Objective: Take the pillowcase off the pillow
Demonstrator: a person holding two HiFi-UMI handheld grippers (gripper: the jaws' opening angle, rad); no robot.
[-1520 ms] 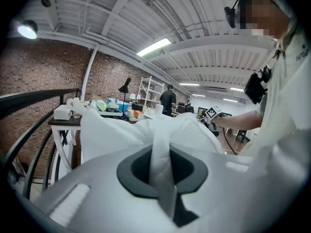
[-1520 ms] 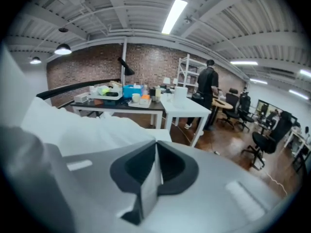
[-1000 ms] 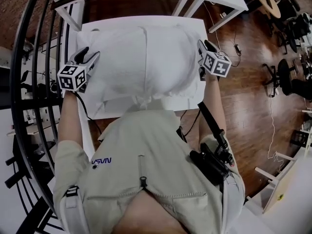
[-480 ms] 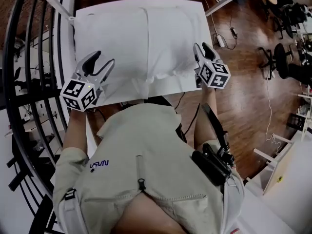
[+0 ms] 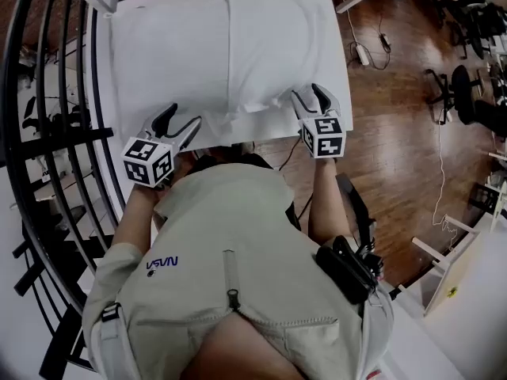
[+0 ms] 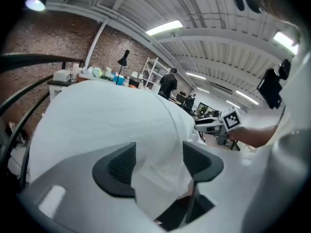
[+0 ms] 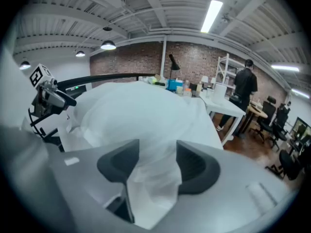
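The left gripper [image 6: 159,161] and right gripper [image 7: 158,166] had just been opening. Each stood wide, with a loose fold of the pillowcase [image 5: 269,54] between its pads, unpinched. Beyond them, its filled bulk lay on the worktop [image 5: 265,131]. The cloth looked light, limp and slippery, probably best gripped at the near hem.

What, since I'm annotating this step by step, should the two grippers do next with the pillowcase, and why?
Probably close both again on the cloth before pulling. The left gripper and right gripper sit at the near edge of the pillowcase. Their jaws stand apart, having just opened wider, each with a loose fold between its pads. Without a grip, a pull toward the person would likely slip off.
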